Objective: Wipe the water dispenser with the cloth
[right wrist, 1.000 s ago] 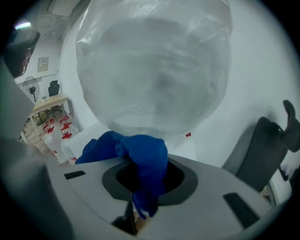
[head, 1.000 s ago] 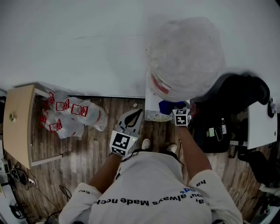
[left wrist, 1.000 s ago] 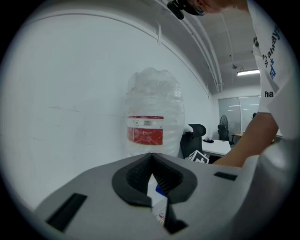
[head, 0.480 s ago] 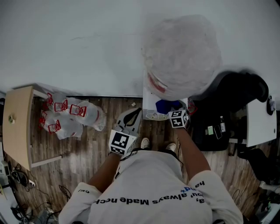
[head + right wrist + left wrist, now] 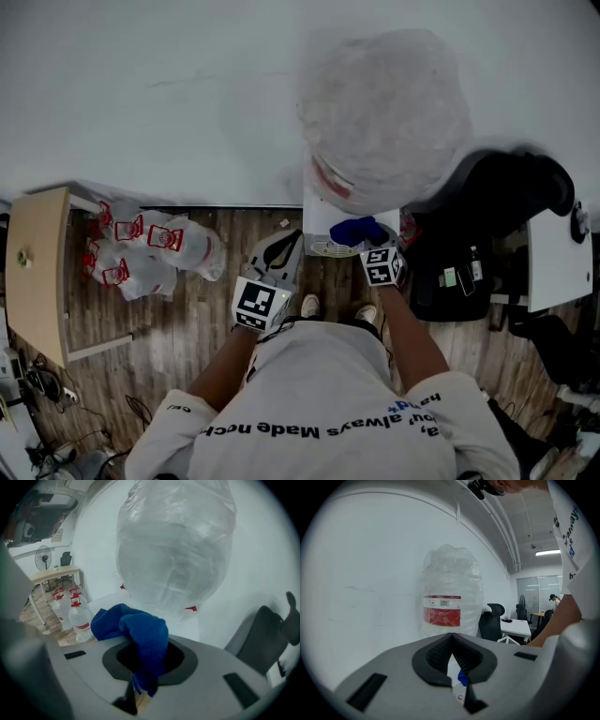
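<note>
Head view: R tongs (image 5: 368, 243) out fwd pinching cloth (image 5: 356, 230) at dispenser (image 5: 320, 223); L tongs (image 5: 292, 243) closed, low

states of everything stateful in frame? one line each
right gripper: shut on blue cloth
left gripper: shut, empty
blue cloth: bunched, spilling out of the jaws
water jug: seated on top of water dispenser, wrapped in plastic film
floor bottles: upright, capped
</note>
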`<act>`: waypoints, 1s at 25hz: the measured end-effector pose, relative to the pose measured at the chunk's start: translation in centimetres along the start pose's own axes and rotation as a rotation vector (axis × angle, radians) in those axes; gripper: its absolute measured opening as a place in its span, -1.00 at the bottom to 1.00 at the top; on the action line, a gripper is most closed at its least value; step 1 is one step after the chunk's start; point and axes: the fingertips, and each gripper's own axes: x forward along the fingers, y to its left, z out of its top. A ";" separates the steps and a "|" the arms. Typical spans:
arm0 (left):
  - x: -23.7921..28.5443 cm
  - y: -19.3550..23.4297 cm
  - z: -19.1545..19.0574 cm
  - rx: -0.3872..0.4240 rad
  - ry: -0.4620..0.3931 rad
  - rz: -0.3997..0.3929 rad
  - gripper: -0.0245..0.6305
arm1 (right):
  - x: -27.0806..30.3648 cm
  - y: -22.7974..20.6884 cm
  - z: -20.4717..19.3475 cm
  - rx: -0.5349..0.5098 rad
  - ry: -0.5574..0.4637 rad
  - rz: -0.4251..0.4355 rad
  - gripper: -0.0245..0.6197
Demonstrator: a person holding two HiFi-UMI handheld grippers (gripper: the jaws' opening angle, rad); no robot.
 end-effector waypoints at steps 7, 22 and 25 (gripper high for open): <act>0.7 -0.3 0.3 0.002 -0.003 -0.009 -0.87 | -1.3 0.3 -1.0 0.089 0.001 0.043 -0.68; 2.6 -0.7 -0.4 -0.002 0.022 -0.033 -0.87 | -0.5 -14.2 3.5 0.166 -0.159 -0.112 -0.68; 2.8 -0.6 -0.4 -0.008 0.028 -0.035 -0.87 | 2.3 -14.9 4.3 0.143 -0.126 -0.079 -0.68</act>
